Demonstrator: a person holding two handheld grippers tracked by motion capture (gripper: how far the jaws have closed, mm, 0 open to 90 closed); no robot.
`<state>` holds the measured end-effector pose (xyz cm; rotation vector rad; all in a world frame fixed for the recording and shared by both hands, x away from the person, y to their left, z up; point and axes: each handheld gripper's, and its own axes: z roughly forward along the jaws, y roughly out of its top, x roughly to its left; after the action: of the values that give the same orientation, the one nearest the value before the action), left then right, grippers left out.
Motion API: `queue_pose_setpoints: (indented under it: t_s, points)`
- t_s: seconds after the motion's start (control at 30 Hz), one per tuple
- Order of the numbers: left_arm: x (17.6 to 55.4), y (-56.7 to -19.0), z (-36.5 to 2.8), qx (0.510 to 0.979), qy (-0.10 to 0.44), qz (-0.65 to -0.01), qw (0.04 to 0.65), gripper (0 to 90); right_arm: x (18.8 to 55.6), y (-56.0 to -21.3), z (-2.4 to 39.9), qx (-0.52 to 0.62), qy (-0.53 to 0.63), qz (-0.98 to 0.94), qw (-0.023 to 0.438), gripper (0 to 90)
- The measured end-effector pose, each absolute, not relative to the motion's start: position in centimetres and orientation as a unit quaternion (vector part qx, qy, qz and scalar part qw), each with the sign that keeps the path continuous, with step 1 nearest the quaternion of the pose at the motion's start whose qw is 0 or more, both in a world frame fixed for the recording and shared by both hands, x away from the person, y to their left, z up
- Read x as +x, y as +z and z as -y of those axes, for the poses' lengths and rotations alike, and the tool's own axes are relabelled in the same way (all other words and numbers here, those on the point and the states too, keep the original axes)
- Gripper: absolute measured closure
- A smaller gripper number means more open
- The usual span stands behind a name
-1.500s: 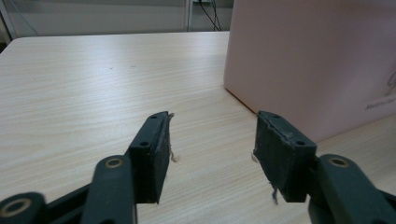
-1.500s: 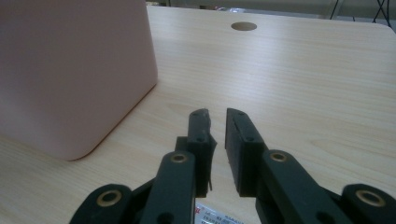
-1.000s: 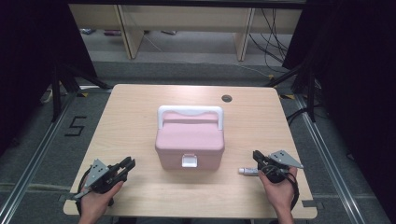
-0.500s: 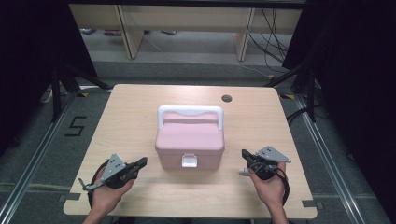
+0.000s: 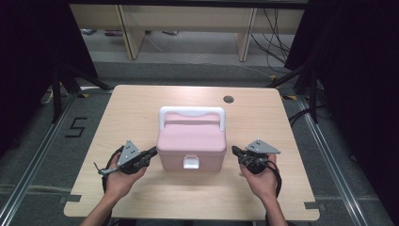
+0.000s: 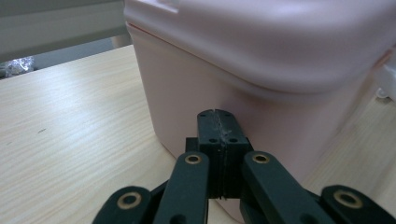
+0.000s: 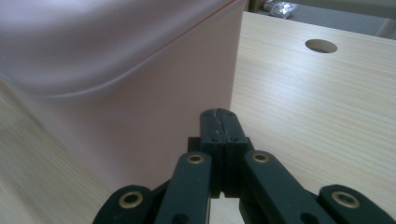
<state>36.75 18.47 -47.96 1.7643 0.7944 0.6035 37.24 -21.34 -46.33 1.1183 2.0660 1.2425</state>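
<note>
Light wooden desk (image 5: 141, 108) carried a pink lidded box (image 5: 191, 139) at its middle, white handle up, white latch facing the person. Left tool (image 5: 151, 151) sat just beside the box's left wall, jaws fully closed, nothing held. Right tool (image 5: 235, 151) sat just beside the box's right wall, likewise closed and empty.

table (image 5: 141, 108): light wood | on it: pink box (image 5: 191, 141)
</note>
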Motion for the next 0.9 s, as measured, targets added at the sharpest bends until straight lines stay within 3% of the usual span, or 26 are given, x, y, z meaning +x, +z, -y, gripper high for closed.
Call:
queue_pose_setpoints:
  t_s: [0.27,0.43,0.6,0.9]
  points:
    - [37.6,-48.0,-16.8,0.749,0.244,-0.32,0.526,89.7,37.7,-46.1,21.1,0.41,0.453,-0.758,0.227,90.0]
    - [38.4,-47.9,-15.8,0.756,0.247,-0.318,0.516,89.8,38.1,-46.0,21.8,0.405,0.447,-0.758,0.25,90.0]
    - [39.6,-47.9,-14.5,0.761,0.246,-0.314,0.511,89.8,38.2,-45.9,22.4,0.426,0.441,-0.754,0.234,90.0]
    - [42.0,-47.6,-10.6,0.782,0.231,-0.295,0.497,89.8,39.1,-45.6,26.2,0.447,0.416,-0.751,0.251,90.0]
